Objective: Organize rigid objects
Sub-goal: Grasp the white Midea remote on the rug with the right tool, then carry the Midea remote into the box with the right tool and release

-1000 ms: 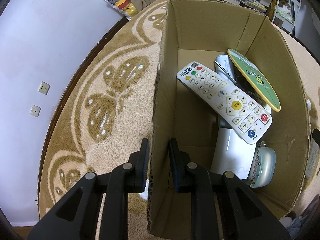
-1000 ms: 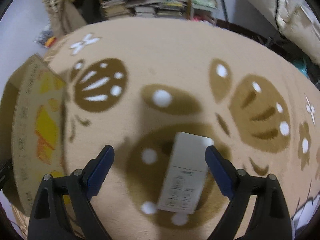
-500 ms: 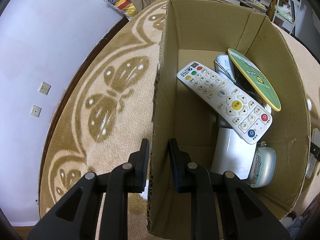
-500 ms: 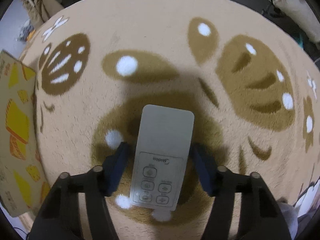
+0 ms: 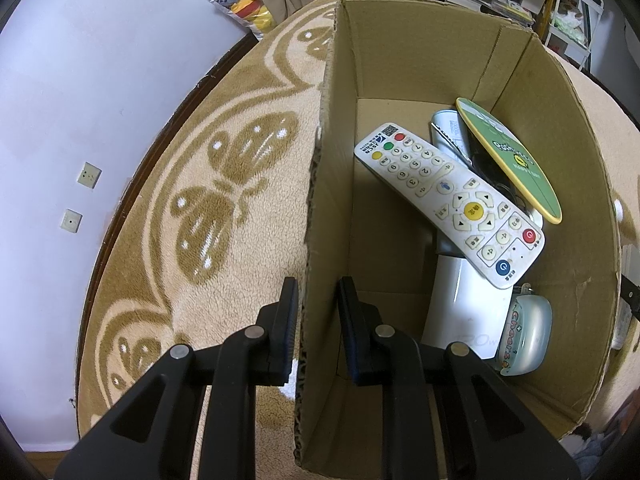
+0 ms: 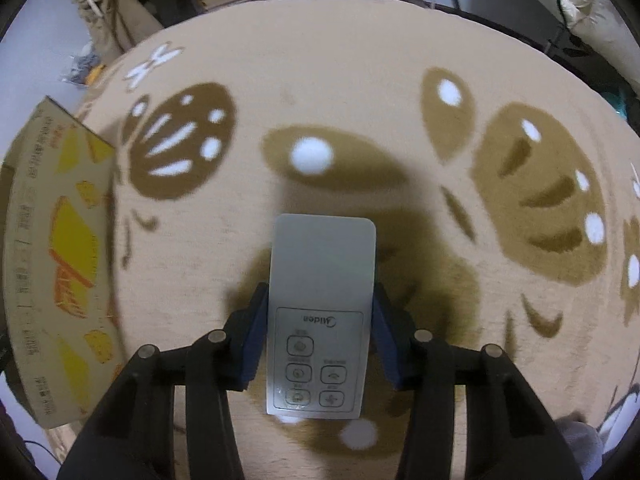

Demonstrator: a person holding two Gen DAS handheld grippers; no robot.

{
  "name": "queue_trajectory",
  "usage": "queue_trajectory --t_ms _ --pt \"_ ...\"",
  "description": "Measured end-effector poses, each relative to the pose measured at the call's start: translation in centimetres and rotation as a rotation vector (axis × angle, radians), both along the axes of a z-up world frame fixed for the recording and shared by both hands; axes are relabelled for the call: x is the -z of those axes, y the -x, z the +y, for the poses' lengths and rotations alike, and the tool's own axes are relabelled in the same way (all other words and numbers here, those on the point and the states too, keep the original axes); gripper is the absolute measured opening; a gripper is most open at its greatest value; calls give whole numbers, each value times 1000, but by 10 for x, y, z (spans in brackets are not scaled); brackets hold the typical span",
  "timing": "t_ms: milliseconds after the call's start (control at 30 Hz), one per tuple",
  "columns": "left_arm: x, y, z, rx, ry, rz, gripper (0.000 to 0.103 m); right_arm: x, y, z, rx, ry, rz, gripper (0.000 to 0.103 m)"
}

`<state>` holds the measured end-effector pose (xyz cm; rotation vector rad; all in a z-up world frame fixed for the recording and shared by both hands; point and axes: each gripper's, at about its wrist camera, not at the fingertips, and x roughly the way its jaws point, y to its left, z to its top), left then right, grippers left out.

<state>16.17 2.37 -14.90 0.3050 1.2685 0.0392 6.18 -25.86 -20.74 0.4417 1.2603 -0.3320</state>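
My left gripper (image 5: 318,322) clamps the box wall (image 5: 320,184) to steady it; right gripper (image 6: 318,334) closing on the grey remote (image 6: 322,312) for boxing

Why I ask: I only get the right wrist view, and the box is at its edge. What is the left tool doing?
Observer: The left tool is shut on the near wall of the cardboard box, one finger inside, one outside.
Operator: My right tool is closing on the Midea remote. What's on top in the box?
Observer: A white many-button remote, lying slanted over the other items.
Operator: Any room left?
Observer: Yes, the box floor is bare along its left side.
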Motion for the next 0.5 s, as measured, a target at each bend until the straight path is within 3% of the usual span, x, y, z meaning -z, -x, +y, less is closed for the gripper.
queue_trajectory --t_ms 500 --pt "0 0 -1 1 -2 0 20 -37 -4 26 -97 22 -135 52"
